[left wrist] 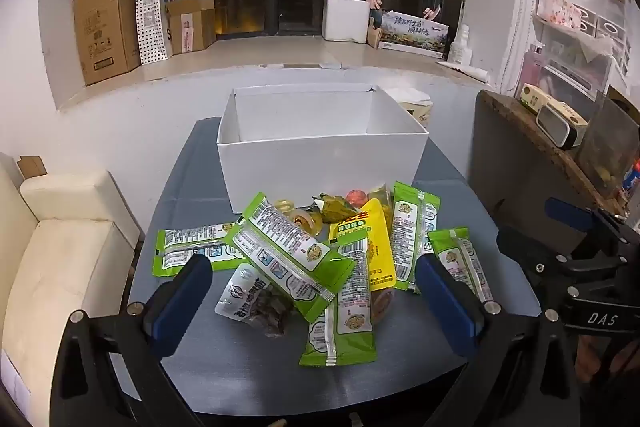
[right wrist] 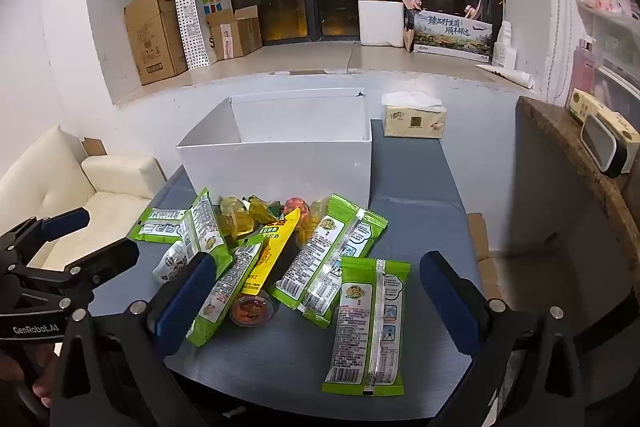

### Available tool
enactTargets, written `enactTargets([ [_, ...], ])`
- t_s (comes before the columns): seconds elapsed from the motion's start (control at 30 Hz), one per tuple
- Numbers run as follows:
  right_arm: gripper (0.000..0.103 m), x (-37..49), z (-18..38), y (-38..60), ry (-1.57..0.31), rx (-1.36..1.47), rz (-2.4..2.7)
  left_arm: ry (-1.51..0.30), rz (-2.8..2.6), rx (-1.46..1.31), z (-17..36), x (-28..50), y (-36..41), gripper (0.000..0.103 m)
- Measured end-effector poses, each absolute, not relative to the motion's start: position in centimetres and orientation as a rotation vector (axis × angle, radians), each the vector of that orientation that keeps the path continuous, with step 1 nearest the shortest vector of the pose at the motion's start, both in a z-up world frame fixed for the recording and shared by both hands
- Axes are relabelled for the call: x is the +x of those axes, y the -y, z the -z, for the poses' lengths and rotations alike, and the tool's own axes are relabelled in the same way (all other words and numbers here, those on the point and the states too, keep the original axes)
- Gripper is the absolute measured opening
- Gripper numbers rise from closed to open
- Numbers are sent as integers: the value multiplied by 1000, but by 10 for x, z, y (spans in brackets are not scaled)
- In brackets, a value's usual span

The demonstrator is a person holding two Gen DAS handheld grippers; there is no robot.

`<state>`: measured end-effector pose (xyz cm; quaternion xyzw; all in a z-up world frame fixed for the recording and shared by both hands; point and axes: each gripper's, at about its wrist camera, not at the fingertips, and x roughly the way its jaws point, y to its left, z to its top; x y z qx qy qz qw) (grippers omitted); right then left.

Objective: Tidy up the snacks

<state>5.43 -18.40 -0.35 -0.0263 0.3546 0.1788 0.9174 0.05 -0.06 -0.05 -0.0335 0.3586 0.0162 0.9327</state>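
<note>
A heap of snack packets lies on the dark grey tabletop (left wrist: 224, 367), just in front of a big white cardboard box (left wrist: 320, 163) with its top open. The box looks empty from here — I see only its bare white walls inside.

Most of the snacks are long green and white plastic packets. One of them (right wrist: 370, 323) lies a little apart at the near right side of the heap. Another green packet (left wrist: 288, 251) sits on top of the heap, tilted across the others. There is also a yellow packet (left wrist: 374, 243) in the middle, a small white pouch with dark bits showing through (left wrist: 256, 301), and some little clear jelly cups (left wrist: 300, 217) right by the box.

The left tongs (left wrist: 312, 301) are spread wide and hold nothing. They hang above the near edge of the heap, pointing down at it. The right tongs (right wrist: 316, 301) are spread wide too, with nothing between them, tipped down over the right side of the heap.

I think the job is only starting: no snack seems to be in the box yet. The step now looks like picking the first packet. The next move calls for one pair of tongs to drop down around a single packet — the lone green one on the right looks easiest — and pinch it across its thin middle. The packets are slippery and piled up, so a grab in the middle of the heap could drag others along.
</note>
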Motion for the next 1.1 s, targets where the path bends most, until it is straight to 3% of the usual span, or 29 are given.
enactTargets([
  [1.1, 103, 53, 7, 178, -735, -76, -384, -762, -11, -100, 7, 2, -4, 103],
])
